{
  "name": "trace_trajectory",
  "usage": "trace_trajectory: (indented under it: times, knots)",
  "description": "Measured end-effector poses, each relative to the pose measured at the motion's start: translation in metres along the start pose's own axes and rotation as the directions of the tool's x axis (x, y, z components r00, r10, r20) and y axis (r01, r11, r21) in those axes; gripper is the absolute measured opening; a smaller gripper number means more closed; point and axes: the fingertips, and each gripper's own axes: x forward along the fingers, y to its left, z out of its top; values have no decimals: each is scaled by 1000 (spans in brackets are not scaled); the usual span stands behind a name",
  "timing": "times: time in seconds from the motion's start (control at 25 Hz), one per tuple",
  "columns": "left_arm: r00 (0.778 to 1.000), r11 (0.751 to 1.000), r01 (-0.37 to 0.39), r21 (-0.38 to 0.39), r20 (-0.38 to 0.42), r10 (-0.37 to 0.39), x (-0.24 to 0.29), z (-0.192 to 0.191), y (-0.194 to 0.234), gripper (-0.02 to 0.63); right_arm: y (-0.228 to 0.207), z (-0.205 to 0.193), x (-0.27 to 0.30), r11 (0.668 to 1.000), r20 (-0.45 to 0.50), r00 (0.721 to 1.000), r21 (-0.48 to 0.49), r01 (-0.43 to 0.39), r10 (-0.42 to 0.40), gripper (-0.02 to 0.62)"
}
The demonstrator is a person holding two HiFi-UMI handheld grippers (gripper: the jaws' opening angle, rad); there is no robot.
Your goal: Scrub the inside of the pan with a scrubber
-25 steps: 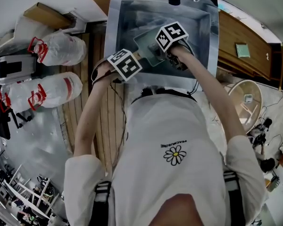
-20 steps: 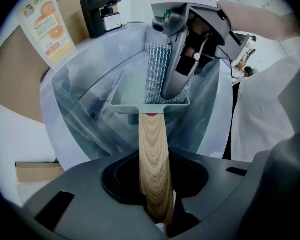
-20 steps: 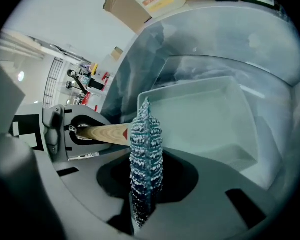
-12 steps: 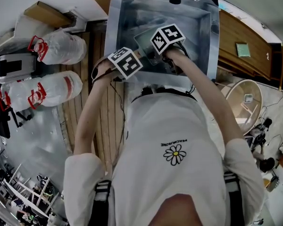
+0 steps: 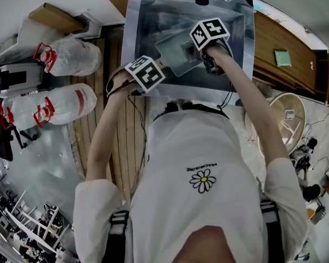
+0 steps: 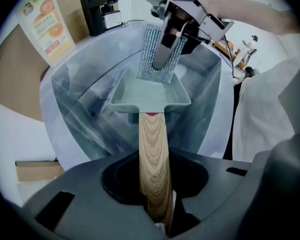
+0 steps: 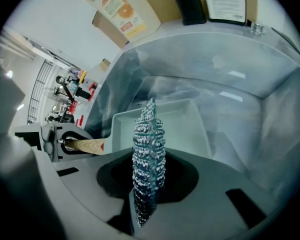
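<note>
Two tongs in play, both busy. Left tongs (image 6: 157,211) are clamped on the wooden handle (image 6: 152,154) of the pale green pan (image 6: 147,91), which is inside the steel sink (image 6: 80,99), upper middle of the head view. Right tongs (image 7: 145,201) are pinched on the silver mesh scrubber (image 7: 149,144), held edge-on.

Compared with half a second back, the right tongs and scrubber have slid toward the upper right of the head view, out to the pan's far edge, so more of the pan's inside shows. Left tongs and pan haven't budged. Can't tell if the scrubber actually touches the pan.
</note>
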Motion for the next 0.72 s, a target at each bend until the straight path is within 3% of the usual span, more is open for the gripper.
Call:
trace_trajectory:
  times: [0.32,0.72]
  knots:
    - [1000,1000,-13,-4,-15,13,1,-4,3,114,-70,11,3,984,-30,983,-16,179,-180,61]
    - [999,1000,-16,3,-31,16,3,-4,4,114,-79,16,17,979,-56,978,-58,196,-199,61]
